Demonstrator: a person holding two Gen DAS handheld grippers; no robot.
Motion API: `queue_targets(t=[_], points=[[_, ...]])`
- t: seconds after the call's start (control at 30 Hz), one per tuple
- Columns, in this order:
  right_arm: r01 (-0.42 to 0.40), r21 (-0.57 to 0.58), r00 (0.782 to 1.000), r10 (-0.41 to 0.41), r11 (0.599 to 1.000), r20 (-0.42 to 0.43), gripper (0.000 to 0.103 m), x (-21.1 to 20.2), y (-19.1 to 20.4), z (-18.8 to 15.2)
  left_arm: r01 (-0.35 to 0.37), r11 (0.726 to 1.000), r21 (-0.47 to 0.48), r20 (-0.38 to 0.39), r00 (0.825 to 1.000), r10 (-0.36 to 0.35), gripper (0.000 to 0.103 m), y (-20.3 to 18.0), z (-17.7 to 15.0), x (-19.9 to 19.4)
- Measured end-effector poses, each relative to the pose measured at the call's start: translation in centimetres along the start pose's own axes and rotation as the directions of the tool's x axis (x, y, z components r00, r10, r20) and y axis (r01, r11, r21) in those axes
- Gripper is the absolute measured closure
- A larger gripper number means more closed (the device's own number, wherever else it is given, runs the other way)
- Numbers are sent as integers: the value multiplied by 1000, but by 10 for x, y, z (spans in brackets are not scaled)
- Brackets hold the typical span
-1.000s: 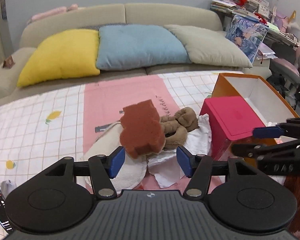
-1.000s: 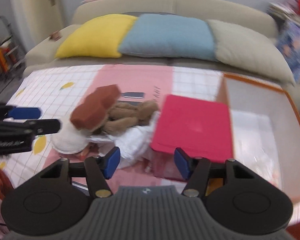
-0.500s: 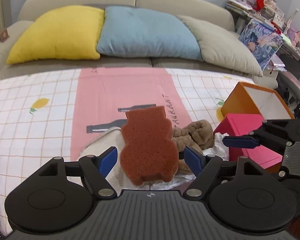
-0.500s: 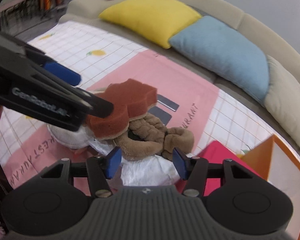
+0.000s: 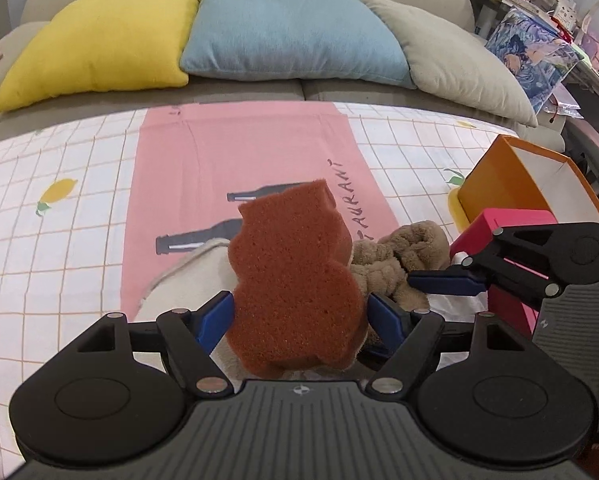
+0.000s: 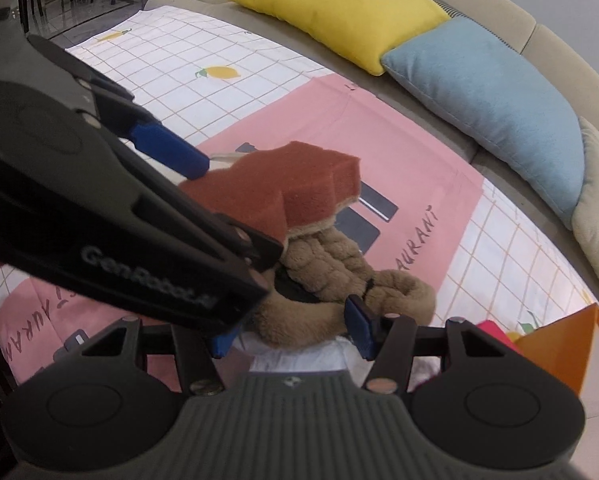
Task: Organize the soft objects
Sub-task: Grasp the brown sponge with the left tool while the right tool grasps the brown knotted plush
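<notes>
From your left wrist camera, your left tongs [image 5: 299,316] sit with both blue pads against the sides of the rust-brown, bear-shaped sponge [image 5: 295,280], pinching it just above the pile. Behind the sponge a tan plush toy [image 5: 399,256] lies on crumpled white fabric [image 5: 451,300], with a cream cloth [image 5: 191,276] to its left, all on the tabletop under a checked white and pink cloth [image 5: 79,208]. Your right tongs [image 5: 447,280] reach in from the right across a magenta box [image 5: 511,224], and an orange open box [image 5: 495,184] stands behind it. Yellow [image 5: 99,36], blue [image 5: 287,28] and grey cushions [image 5: 455,56] line the sofa beyond. From your right wrist camera, your right tongs [image 6: 291,330] are spread around the plush toy [image 6: 339,280], not yet closed on it. Your left tongs' black body [image 6: 111,216] crosses the left of the view and hides much of the pile; the sponge [image 6: 295,188] shows past it, directly above the plush.
</notes>
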State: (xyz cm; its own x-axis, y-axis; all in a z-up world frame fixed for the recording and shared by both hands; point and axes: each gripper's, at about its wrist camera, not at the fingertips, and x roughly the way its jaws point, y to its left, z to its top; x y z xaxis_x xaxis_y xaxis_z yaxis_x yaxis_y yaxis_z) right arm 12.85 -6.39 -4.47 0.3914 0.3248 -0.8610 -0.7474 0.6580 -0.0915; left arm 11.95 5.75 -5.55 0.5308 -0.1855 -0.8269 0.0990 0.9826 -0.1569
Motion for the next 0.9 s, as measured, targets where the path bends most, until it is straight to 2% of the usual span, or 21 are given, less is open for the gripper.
queue_targets(t=[0.2,0.3,0.37,0.5,0.73,0.9], points=[[8,-11,1000,-8,1000,-15,49,12,3,2,3,1000,3,-7,1000,-3,15,1,0,4],[19,-7,999,-19,1000,-29,59,18,2,4,8,1000,-4,-33,999,-8,15,2,-2,9],[21,-10,999,-21,1000,-38,64,19,3,1,27,998,-53,-69,997,-31,15,8,-6,15],[9,1,999,-9,1000,-41,75,19,1,-2,33,996,-78,-34,999,-36,19,10,-10,10],[1,18,1000,-1,1000,-5,87,9,-6,-3,32,992,-119,37,999,-28,20,15,-3,-22],[4,37,999,-6,999,40,91,-4,-14,-1,-5,993,-114,21,1000,8,21,16,1,-34]])
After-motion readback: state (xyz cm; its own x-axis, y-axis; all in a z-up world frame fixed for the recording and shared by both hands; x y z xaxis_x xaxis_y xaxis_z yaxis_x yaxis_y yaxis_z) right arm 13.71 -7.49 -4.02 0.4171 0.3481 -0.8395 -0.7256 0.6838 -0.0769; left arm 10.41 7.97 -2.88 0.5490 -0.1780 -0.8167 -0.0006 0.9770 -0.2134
